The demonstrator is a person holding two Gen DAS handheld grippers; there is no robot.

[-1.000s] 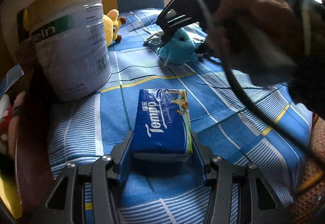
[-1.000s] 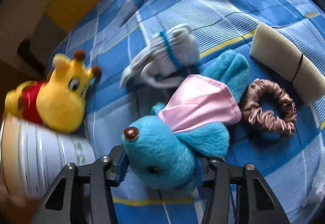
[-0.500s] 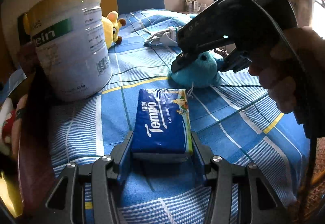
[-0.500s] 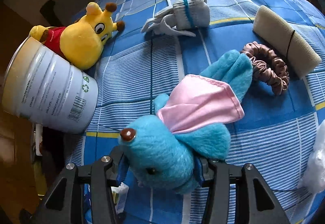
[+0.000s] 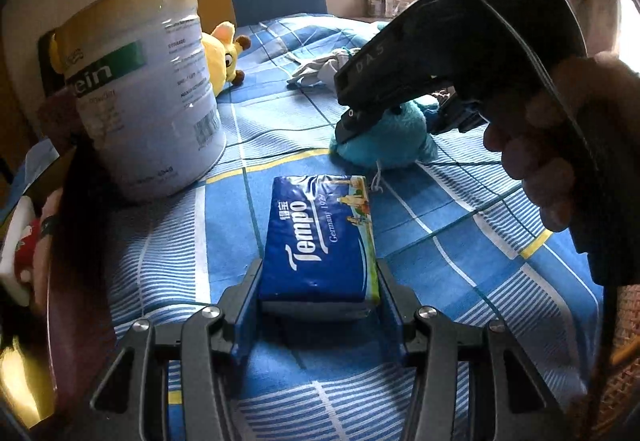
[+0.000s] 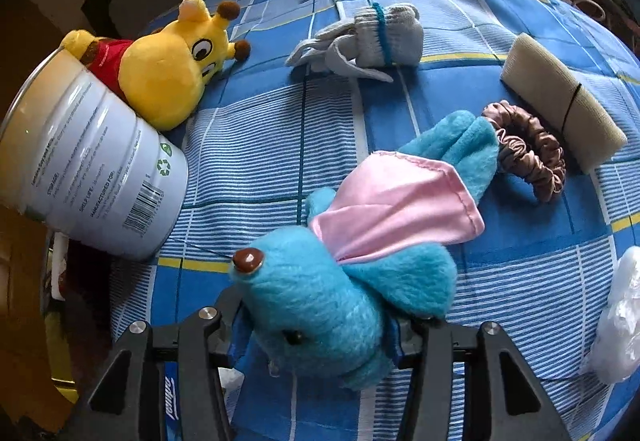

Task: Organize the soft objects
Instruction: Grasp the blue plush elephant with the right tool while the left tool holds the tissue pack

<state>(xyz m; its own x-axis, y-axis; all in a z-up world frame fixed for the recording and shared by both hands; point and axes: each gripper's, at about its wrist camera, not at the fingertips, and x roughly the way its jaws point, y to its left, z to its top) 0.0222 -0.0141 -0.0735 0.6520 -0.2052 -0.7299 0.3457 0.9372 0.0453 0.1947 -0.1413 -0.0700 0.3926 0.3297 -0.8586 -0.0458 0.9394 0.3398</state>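
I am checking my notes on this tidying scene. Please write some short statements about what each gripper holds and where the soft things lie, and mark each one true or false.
1. The left gripper has the blue tissue pack between its jaws. True.
2. The right gripper grips the yellow plush toy. False: its jaws close on the blue plush toy.
3. The white tin is lying flat on its side. False: it stands upright on the checked cloth.
4. The brown scrunchie lies beside the beige pad. True.
5. The yellow plush toy is next to the white tin. True.
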